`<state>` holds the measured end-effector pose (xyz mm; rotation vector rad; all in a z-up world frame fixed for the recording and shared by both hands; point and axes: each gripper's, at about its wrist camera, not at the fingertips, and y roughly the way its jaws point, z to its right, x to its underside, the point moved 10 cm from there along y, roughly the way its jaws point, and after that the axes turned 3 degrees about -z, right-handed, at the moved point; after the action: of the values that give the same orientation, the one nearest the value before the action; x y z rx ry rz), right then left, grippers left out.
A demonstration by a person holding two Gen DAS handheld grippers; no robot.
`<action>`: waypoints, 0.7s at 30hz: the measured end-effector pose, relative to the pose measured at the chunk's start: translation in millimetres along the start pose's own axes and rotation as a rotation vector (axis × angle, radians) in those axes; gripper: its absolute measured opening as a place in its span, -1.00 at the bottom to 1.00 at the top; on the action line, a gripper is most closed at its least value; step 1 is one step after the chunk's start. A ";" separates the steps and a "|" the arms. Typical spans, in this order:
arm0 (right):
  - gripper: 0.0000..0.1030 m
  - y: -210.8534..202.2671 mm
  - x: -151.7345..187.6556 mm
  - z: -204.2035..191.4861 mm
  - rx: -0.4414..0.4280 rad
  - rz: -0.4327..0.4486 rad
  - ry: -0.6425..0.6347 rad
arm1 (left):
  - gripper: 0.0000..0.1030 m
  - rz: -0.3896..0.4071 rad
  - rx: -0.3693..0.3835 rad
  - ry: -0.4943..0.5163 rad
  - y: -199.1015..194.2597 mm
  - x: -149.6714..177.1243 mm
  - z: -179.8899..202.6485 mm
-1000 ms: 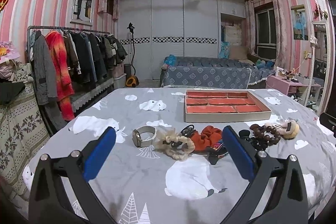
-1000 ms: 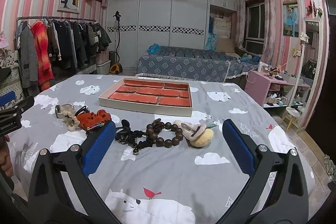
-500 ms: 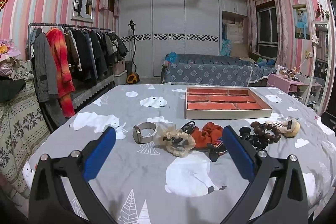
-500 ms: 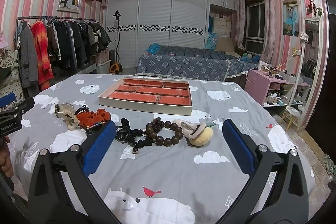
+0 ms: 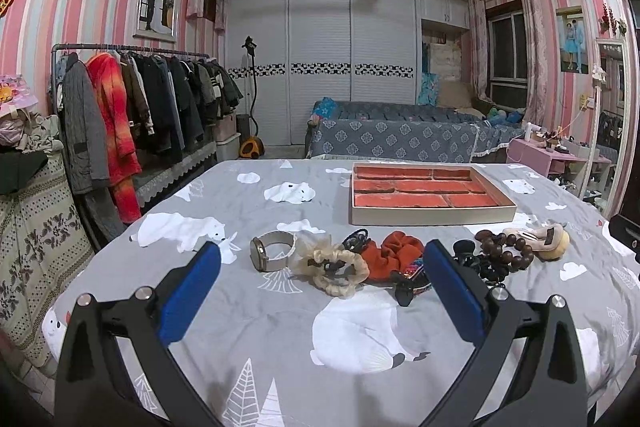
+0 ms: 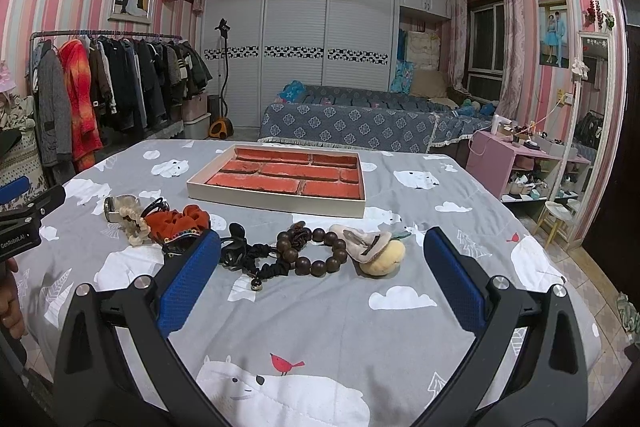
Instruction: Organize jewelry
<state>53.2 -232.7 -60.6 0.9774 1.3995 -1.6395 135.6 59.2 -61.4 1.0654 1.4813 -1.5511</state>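
I am looking across a table spread with a grey polar-bear cloth (image 6: 328,311), and the biggest thing on it is the compartmented tray (image 6: 280,179) with its red lining, set toward the far side; as far as I can make out, every compartment is bare, so I judge the sorting has not begun. Everything to be organised lies in a loose row on the cloth just in front of the tray. From the left wrist view I have the wristwatch (image 5: 269,255) standing on its band at the left end, the cream scrunchie (image 5: 334,267) touching it, then the orange scrunchie (image 5: 394,253) with a black hair clip (image 5: 405,294) and something multicoloured tucked beside it. From the right wrist view the wooden bead bracelet (image 6: 314,251) sits mid-row against a tangle of black hair ties (image 6: 248,257), and a plush hair clip (image 6: 374,247) in beige and yellow ends the row on the right. My left gripper (image 5: 322,285) is spread wide and empty, low over the cloth just short of the scrunchies. My right gripper (image 6: 322,269) is likewise wide and empty, framing the beads. All pieces are left to place.
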 end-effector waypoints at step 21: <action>0.92 6.9 6.4 -0.8 -0.009 -0.021 -0.002 | 0.92 -0.023 0.002 -0.007 4.0 5.1 3.2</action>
<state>56.8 -233.1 -69.4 0.9584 1.4194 -1.6473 137.0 55.9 -67.7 1.0462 1.4927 -1.5712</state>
